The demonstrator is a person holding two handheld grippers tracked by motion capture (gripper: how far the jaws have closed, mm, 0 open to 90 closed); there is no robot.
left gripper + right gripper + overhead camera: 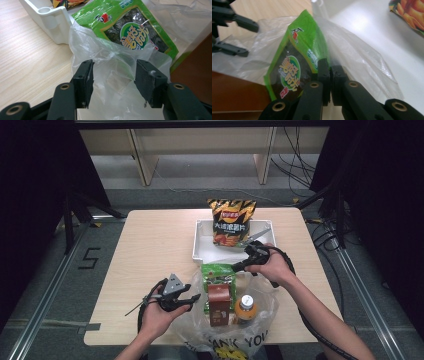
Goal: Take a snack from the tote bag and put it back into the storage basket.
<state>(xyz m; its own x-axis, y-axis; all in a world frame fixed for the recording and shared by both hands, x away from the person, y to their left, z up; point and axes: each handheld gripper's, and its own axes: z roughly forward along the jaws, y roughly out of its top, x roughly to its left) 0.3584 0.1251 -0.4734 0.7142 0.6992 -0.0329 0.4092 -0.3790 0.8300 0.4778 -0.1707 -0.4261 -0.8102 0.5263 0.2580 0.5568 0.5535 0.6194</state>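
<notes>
Seaweed packet (218, 272), carton (218, 305) and bottle (245, 307) in bag (260, 322); tray (202, 242) behind.

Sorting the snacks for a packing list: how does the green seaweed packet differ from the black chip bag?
The green seaweed packet sits in the mouth of the clear plastic bag; the black chip bag stands in the white tray. The seaweed packet is green and looks smaller; the chip bag is black with yellow and looks larger. The right gripper pinches the seaweed packet's edge; nothing grips the chip bag. Both are sealed snack packs.

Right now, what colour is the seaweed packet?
Bright green with a dark window, the seaweed packet shows best in the left gripper view.
</notes>
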